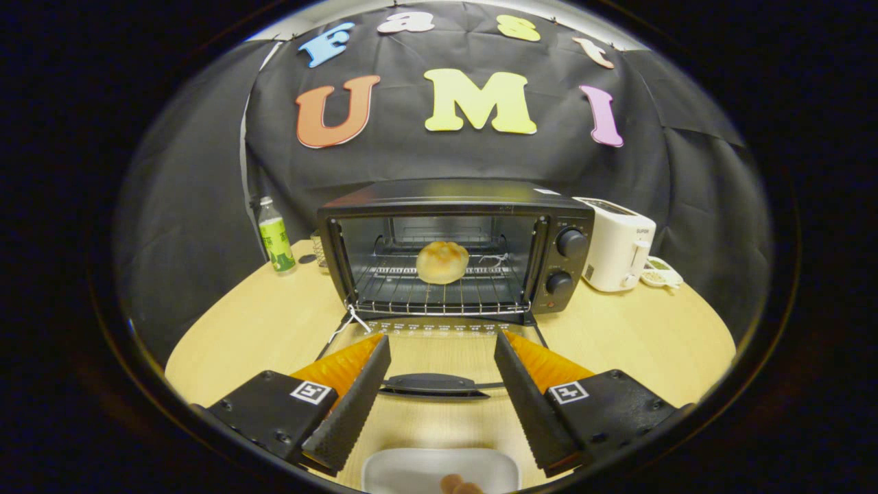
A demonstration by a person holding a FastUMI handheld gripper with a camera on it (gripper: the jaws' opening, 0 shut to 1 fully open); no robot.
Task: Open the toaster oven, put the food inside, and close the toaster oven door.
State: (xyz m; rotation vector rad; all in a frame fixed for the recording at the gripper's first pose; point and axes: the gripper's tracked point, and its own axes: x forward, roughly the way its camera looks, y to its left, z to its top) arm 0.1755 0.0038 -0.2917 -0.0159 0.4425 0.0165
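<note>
Seen from the gripper view, the gripper (442, 346) is released, its two fingers spread wide and holding nothing, with the handle (432, 383) of the dropped-open oven door (439, 329) lying between them. Just beyond the fingertips stands the toaster oven (456, 247), and the bread roll (442, 262) sits on its wire rack (439, 291) inside. Close beneath the fingers lies a pale tray (411, 470) on the wooden table (260, 322).

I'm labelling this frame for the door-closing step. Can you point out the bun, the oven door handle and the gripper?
bun (442, 262): gripper view, middle of its top crust.
door handle (429, 382): gripper view, centre of the black grip.
gripper (442, 346): gripper view, open gap midway between fingertips.
</note>
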